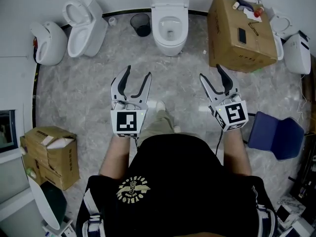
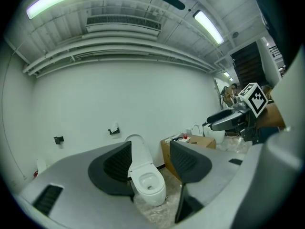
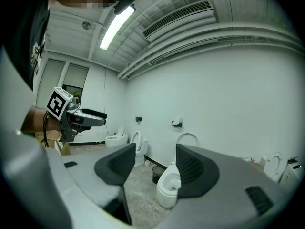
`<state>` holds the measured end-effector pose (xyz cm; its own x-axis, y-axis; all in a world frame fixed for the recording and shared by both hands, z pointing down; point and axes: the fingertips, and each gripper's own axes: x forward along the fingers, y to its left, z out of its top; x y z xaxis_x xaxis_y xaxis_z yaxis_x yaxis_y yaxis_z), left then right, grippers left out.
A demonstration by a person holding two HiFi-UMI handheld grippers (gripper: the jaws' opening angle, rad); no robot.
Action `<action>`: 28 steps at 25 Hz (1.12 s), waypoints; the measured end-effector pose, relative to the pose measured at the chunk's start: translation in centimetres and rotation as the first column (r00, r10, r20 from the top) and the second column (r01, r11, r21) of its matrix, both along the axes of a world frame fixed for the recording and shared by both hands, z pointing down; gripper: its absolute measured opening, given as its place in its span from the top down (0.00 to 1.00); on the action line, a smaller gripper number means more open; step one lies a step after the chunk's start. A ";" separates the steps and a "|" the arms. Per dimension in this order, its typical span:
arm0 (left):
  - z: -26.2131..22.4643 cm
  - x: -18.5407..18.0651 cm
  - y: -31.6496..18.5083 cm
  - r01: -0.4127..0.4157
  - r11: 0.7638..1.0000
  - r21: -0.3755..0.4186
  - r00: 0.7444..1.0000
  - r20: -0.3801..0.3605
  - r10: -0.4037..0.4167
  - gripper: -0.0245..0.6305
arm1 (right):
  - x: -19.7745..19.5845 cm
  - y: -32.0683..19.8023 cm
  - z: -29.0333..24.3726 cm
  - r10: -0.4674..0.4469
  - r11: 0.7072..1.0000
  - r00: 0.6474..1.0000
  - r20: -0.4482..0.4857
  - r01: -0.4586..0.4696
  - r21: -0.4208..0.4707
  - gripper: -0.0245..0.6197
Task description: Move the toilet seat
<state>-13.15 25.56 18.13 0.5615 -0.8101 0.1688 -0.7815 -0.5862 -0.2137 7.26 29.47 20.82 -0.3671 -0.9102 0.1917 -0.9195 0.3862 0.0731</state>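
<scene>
Left gripper (image 1: pixel 139 72) and right gripper (image 1: pixel 210 71) are held with jaws apart and empty (toilet (image 1: pixel 170 31) well apart); the raised toilet seat (image 2: pixel 140 151) could be slammed if weakly pinched.

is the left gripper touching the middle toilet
Apart. The head view shows bare floor between the left gripper and the toilet; its jaws stand open.
</scene>
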 end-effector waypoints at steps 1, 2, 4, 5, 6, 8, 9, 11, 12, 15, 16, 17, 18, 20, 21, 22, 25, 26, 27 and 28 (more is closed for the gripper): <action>0.0 0.0 -0.6 0.000 1.000 -0.001 1.000 0.001 0.000 0.59 | 0.0 -0.6 0.0 0.000 1.000 1.000 0.000 0.000 -0.001 0.57; 0.1 0.1 -1.2 0.000 1.000 -0.001 1.000 0.002 0.000 0.60 | 0.0 -1.2 0.1 0.000 1.000 1.000 0.000 0.000 -0.002 0.57; 0.1 0.0 -2.3 0.002 1.000 -0.002 1.000 0.000 -0.002 0.60 | -0.1 -2.3 0.1 -0.002 1.000 1.000 0.000 0.002 -0.003 0.57; 0.0 -0.1 -2.9 0.003 1.000 -0.003 1.000 -0.001 -0.003 0.59 | -0.2 -2.8 0.0 -0.004 1.000 1.000 -0.001 0.004 -0.003 0.57; 0.0 -0.2 -3.5 0.003 1.000 -0.002 1.000 -0.002 -0.003 0.60 | -0.3 -3.4 -0.1 -0.005 1.000 1.000 -0.002 0.005 -0.003 0.57; -0.1 -0.3 -4.7 0.001 1.000 0.000 1.000 -0.002 -0.001 0.59 | -0.6 -4.6 -0.3 -0.007 1.000 1.000 -0.006 0.007 0.000 0.57; -0.2 -0.3 -5.3 0.000 1.000 0.001 1.000 -0.001 0.000 0.59 | -0.7 -5.2 -0.4 -0.007 1.000 1.000 -0.007 0.007 0.002 0.57; -0.5 -0.5 -6.5 -0.005 1.000 0.004 1.000 -0.002 0.005 0.59 | -1.0 -6.4 -0.7 -0.004 1.000 1.000 -0.007 0.004 0.005 0.57; -0.6 -0.7 -7.1 -0.007 1.000 0.005 1.000 -0.004 0.007 0.59 | -1.1 -7.0 -0.8 -0.003 1.000 1.000 -0.007 0.003 0.006 0.57; -0.7 -1.0 -9.1 -0.012 1.000 0.007 1.000 -0.005 0.012 0.59 | -1.6 -9.0 -1.1 0.002 1.000 1.000 -0.010 -0.002 0.008 0.57; -0.7 -1.1 -9.8 -0.015 1.000 0.006 1.000 -0.004 0.015 0.59 | -1.7 -9.7 -1.1 0.003 1.000 1.000 -0.011 -0.003 0.008 0.57; -0.7 -1.2 -10.5 -0.018 1.000 0.006 1.000 -0.004 0.018 0.59 | -1.9 -10.3 -1.2 0.004 1.000 1.000 -0.012 -0.004 0.009 0.57; -0.8 -1.2 -11.2 -0.022 1.000 0.007 1.000 -0.006 0.022 0.60 | -2.1 -11.0 -1.2 0.004 1.000 1.000 -0.014 -0.004 0.010 0.57; -0.9 -1.3 -12.5 -0.030 0.999 0.015 0.999 -0.015 0.030 0.59 | -2.5 -12.2 -1.3 0.006 1.000 1.000 -0.016 -0.006 0.011 0.57; -1.0 -1.5 -13.2 -0.034 0.999 0.019 0.999 -0.021 0.034 0.59 | -2.8 -12.9 -1.3 0.007 1.000 1.000 -0.019 -0.006 0.011 0.57; -1.0 -1.6 -13.9 -0.037 0.999 0.020 0.999 -0.024 0.037 0.59 | -3.1 -13.5 -1.4 0.007 1.000 1.000 -0.022 -0.007 0.011 0.57; -0.8 -2.2 -16.0 -0.045 0.999 0.009 0.999 -0.008 0.045 0.59 | -3.8 -15.5 -1.6 0.012 1.000 0.999 -0.032 -0.011 0.010 0.57; -0.7 -2.5 -16.6 -0.049 0.999 0.009 0.999 -0.002 0.049 0.59 | -4.0 -16.1 -1.6 0.014 1.000 0.999 -0.034 -0.014 0.010 0.57; -0.7 -2.7 -17.2 -0.053 0.999 0.011 0.999 0.002 0.053 0.59 | -4.3 -16.8 -1.6 0.018 1.000 0.999 -0.036 -0.018 0.010 0.57; -0.7 -3.0 -17.8 -0.058 0.998 0.014 0.998 0.004 0.058 0.59 | -4.5 -17.4 -1.6 0.022 1.000 0.999 -0.037 -0.022 0.010 0.57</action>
